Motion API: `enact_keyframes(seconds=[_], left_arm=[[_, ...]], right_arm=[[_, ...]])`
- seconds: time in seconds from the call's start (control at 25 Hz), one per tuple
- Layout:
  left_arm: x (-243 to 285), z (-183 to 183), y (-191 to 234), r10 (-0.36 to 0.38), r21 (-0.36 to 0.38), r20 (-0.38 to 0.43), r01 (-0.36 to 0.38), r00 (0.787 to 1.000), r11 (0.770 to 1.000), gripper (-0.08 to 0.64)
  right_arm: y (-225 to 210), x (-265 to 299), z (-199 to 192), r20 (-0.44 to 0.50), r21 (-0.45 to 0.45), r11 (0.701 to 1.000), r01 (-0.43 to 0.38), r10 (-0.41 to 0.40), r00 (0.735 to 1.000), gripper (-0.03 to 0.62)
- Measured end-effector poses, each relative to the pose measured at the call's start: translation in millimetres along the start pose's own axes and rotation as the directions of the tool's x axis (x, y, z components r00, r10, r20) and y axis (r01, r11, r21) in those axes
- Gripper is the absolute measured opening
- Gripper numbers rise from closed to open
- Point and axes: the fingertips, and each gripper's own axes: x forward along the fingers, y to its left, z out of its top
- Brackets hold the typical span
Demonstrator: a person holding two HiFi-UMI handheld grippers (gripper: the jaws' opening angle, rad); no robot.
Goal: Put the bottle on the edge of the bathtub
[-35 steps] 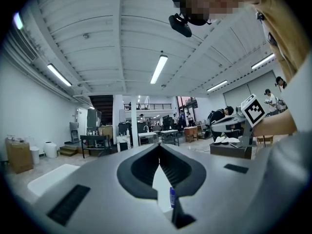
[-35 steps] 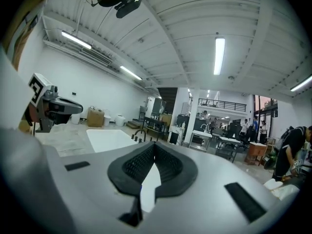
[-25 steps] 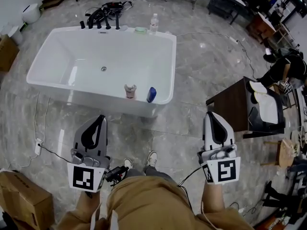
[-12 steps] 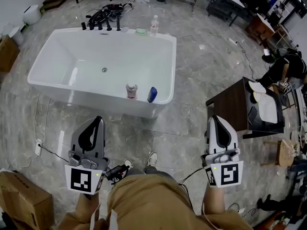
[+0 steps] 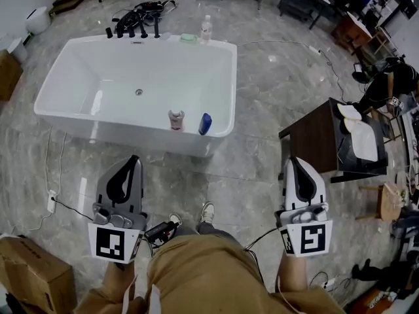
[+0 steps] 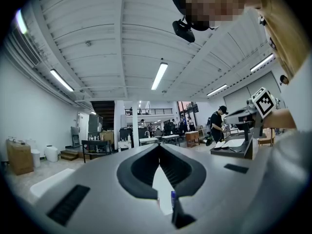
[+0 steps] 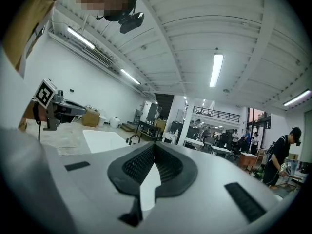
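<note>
Blue bottle [image 5: 205,123] sits inside the white bathtub [image 5: 78,70], against the near wall and just beside a pinkish container [image 5: 175,120]. A clear bottle [image 5: 205,29] stands at the tub's far rim. Left claw [image 5: 135,159] and right claw [image 5: 292,161] are both closed and empty, held level over the marble floor [image 5: 262,97], well apart from the tub.

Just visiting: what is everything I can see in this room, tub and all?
bathtub: one, white, mid-floor
blue bottle: one, blue, at the tub's near wall
pinkish container: one, left of the blue bottle
clear bottle: one, clear, at the far rim
taps: several, black, far rim
table: one, dark brown, right of tub
cardboard box: one, brown, bottom left
left gripper: one, grey, shut, empty
right gripper: one, grey, shut, empty
</note>
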Motion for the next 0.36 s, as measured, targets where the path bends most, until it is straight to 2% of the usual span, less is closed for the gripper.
enact_keyframes(seconds=[0.36], left_arm=[[2.8,3.2,-10.6,-0.011,0.000,-0.005,0.011,1.000,1.000,0.006]], right_arm=[[-4.9,-5.2,0.6,0.000,0.003,1.000,-0.002,0.002,1.000,0.005]])
